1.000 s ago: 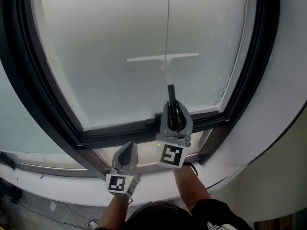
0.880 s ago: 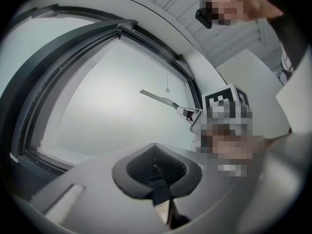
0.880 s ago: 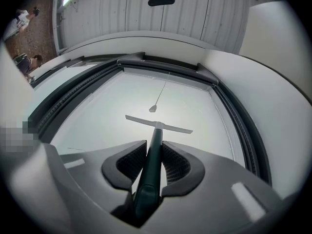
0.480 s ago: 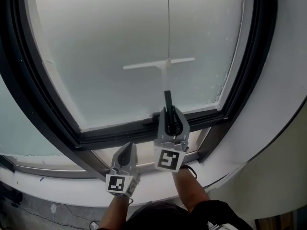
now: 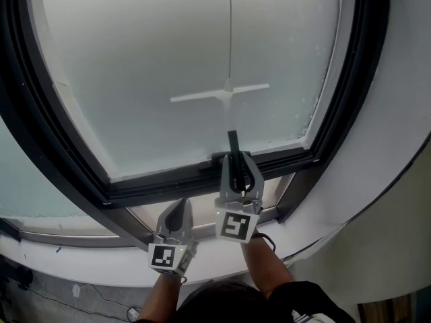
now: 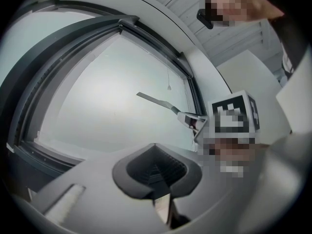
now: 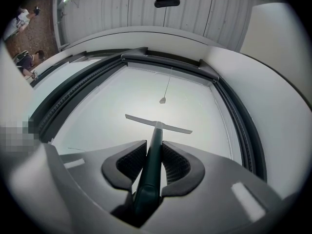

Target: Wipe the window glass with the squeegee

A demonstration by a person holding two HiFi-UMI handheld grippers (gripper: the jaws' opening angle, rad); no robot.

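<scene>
the right gripper (image 5: 236, 170) is clamped on the dark handle of the squeegee (image 5: 220, 94), with the handle running straight up between its two jaws in the right gripper view (image 7: 153, 150). the pale blade lies across the window glass (image 5: 135, 66), well above the lower bar of the window frame (image 5: 168, 184), with its left end a little lower than its right. compared with a second ago, the blade sits lower on the pane and closer to that lower bar, and the right gripper has dropped with it, so that its jaws now overlap the bar in the head view. a thin pull cord (image 5: 230, 25) hangs down the glass straight above the blade, far above the bar. the left gripper (image 5: 179, 210) sits below the bar and left of the right gripper, in the same spot as before; its jaws are pressed together with nothing between them (image 6: 155, 155). from there the squeegee (image 6: 157, 100) shows above, against the glass.
</scene>
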